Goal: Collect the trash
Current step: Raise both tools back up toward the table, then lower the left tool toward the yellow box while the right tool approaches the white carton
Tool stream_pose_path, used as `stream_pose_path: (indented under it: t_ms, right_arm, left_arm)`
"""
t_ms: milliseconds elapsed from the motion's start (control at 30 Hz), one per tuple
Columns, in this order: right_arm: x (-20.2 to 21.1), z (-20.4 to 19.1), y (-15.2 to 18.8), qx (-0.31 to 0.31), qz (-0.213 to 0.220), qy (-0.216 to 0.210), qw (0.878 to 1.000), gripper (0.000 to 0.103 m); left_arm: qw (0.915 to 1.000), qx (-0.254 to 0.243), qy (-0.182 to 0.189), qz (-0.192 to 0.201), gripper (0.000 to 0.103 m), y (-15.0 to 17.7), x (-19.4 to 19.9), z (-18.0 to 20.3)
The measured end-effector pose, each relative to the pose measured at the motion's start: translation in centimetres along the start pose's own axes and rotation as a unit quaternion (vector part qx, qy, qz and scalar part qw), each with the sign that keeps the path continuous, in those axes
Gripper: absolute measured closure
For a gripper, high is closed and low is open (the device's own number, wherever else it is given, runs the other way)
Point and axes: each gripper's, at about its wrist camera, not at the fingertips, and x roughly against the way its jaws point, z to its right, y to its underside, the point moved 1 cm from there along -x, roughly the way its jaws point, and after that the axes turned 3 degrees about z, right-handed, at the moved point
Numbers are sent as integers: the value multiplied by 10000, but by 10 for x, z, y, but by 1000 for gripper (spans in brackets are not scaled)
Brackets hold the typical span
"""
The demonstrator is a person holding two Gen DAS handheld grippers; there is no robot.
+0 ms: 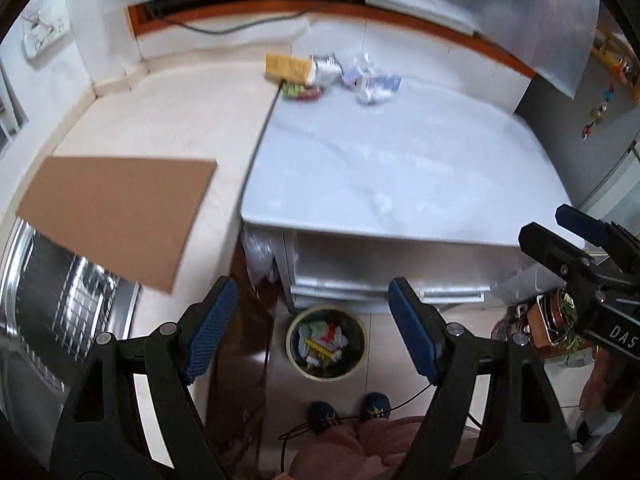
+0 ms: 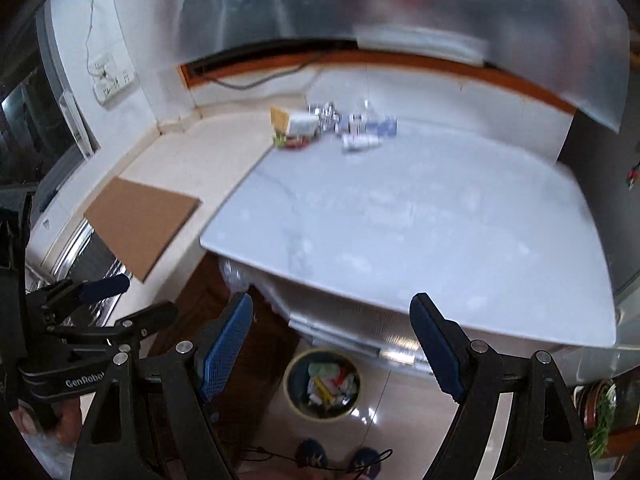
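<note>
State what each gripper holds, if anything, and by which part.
Nothing is held. The left gripper and the right gripper are both open and empty above the bin; the trash lies on the table.

Black plastic left gripper [image 1: 312, 336] with blue textured fingers [image 1: 210, 330], silver screws; person's dark-blue patterned slippers [image 1: 348, 410], pink trousers [image 1: 360, 446].

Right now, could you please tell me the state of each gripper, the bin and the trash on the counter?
Left gripper: open, empty.
Right gripper: open, empty.
Round bin on the floor: uncovered, already holding trash.
Pile of crumpled wrappers and small boxes: at the far edge of the white countertop, not yet collected.
</note>
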Motion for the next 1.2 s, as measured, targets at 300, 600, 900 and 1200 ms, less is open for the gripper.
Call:
stream_pose_path:
  t_ms: [300,600,900,1200]
  right_arm:
    - [7,-10,-41,-100,389,112,9991,21]
    - [-37,8,-112,85,381,-166,9991,23]
    - [-120,55,-201,283,109,-673,9973,27]
    - [-220,108,-273,315,-184,-850,9957,29]
  left_arm:
    - [9995,107,154,266,27,-52,0,-22]
    - [9983,465,215,277,27,-122,-40,-24]
    - [9948,1017,-92,-38,27,-190,-116,-22]
    - [9883,1456,-279,-363,27,-227,-195,-48]
